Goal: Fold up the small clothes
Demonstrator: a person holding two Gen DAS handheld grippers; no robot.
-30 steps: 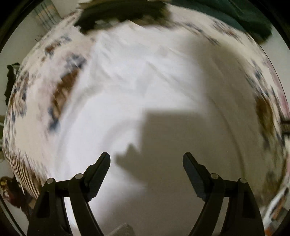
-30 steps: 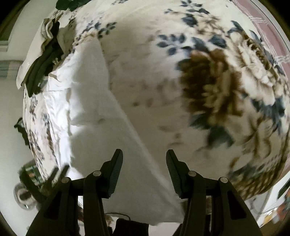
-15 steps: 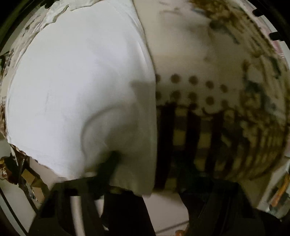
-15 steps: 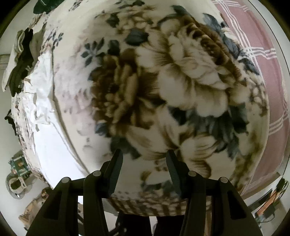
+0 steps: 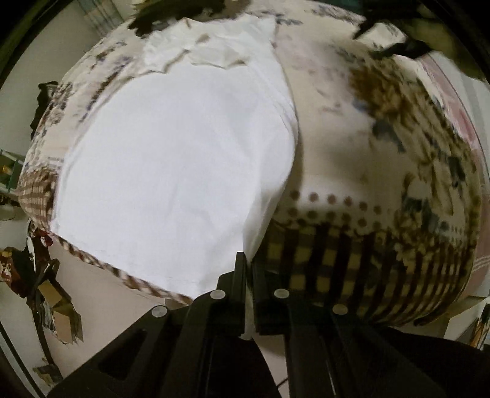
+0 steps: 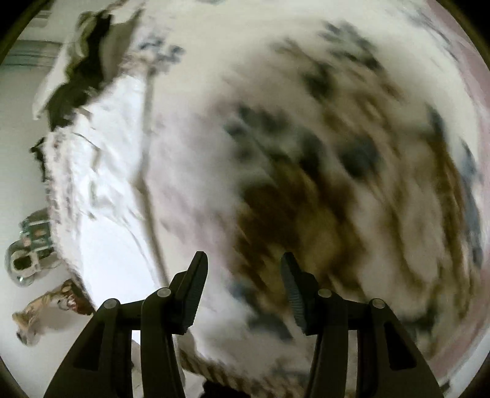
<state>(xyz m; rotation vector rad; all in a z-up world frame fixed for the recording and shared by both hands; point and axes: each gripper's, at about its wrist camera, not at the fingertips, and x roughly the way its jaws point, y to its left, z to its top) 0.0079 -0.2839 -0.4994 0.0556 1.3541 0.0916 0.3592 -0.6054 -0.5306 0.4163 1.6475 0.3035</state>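
A white garment (image 5: 177,159) lies spread on a floral blanket (image 5: 398,147) over a bed. My left gripper (image 5: 248,263) is shut on the garment's near right corner at the bed's front edge. In the right wrist view the same white garment (image 6: 101,196) lies at the left, blurred. My right gripper (image 6: 242,269) is open and empty above the floral blanket (image 6: 306,171), to the right of the garment.
Dark clothes (image 5: 171,12) lie at the far end of the bed, also in the right wrist view (image 6: 82,82). The blanket has a checked border (image 5: 352,269) at the bed's front edge. Clutter (image 5: 46,294) stands on the floor at left.
My left gripper went from open over the garment to shut on its near corner at the bed edge. My right gripper swung over the blanket and stays open.
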